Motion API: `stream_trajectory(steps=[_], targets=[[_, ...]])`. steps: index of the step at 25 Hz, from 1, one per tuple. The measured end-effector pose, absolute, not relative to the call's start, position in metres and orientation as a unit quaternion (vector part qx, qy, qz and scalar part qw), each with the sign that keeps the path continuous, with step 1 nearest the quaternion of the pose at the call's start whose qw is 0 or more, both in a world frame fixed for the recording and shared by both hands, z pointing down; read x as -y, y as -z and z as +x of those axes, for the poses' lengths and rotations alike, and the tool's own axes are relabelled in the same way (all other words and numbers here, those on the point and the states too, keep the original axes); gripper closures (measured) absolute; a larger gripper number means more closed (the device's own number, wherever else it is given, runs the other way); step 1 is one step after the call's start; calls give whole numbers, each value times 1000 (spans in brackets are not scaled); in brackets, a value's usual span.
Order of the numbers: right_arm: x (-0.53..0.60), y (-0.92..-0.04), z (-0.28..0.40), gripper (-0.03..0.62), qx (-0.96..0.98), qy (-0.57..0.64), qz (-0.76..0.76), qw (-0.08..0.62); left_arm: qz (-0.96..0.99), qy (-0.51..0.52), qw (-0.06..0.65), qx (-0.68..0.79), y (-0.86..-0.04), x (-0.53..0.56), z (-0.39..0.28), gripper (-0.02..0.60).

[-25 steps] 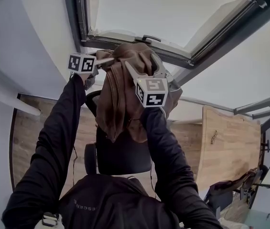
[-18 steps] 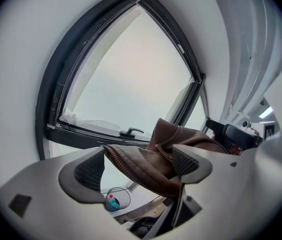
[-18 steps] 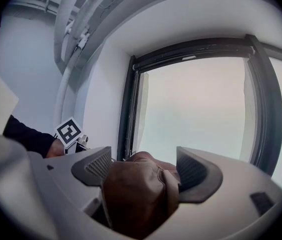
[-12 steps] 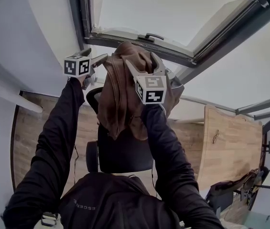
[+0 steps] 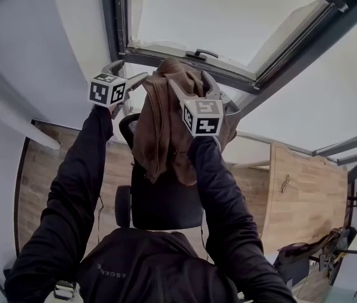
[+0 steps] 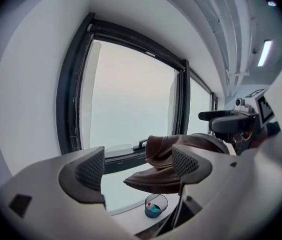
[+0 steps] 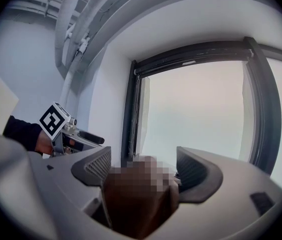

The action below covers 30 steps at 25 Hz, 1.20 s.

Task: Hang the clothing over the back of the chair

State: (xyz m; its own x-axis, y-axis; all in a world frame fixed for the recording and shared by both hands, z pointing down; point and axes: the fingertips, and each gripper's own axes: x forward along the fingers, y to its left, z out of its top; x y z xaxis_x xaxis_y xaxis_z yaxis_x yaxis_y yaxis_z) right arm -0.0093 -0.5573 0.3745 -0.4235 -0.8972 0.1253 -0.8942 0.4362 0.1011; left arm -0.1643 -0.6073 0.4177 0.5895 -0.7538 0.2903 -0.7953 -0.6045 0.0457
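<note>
A brown garment [image 5: 160, 122] hangs bunched from my right gripper [image 5: 191, 84], raised high in front of the window. The right gripper is shut on its top fold; in the right gripper view the cloth [image 7: 138, 204] fills the gap between the jaws of my right gripper [image 7: 143, 169]. My left gripper [image 5: 131, 73] stands open just left of the garment, holding nothing. In the left gripper view the garment [image 6: 160, 149] lies beyond my left gripper [image 6: 138, 166], near the right jaw. The black chair [image 5: 165, 201] stands below, its back partly hidden by the cloth.
A dark window frame with a handle [image 5: 197, 53] is straight ahead. A wooden desk [image 5: 298, 194] stands to the right, with a dark bag [image 5: 304, 254] near its lower end. A small glass with blue contents [image 6: 155, 205] sits on the sill.
Both arms have stayed raised. The left gripper has drifted slightly off the garment's left edge, its jaws apart. The garment still hangs from the right gripper.
</note>
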Motion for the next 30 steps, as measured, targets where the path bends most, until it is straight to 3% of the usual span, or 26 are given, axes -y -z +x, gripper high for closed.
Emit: stream_trajectory(steps=[9, 18, 30], targets=[[500, -356, 7, 186, 850, 18, 522, 64, 899, -104, 44, 423, -381, 534, -129, 179], [428, -352, 30, 232, 858, 21, 510, 55, 903, -76, 15, 422, -354, 453, -98, 179], [320, -352, 69, 512, 860, 54, 506, 44, 921, -45, -19, 386, -339, 332, -34, 182]])
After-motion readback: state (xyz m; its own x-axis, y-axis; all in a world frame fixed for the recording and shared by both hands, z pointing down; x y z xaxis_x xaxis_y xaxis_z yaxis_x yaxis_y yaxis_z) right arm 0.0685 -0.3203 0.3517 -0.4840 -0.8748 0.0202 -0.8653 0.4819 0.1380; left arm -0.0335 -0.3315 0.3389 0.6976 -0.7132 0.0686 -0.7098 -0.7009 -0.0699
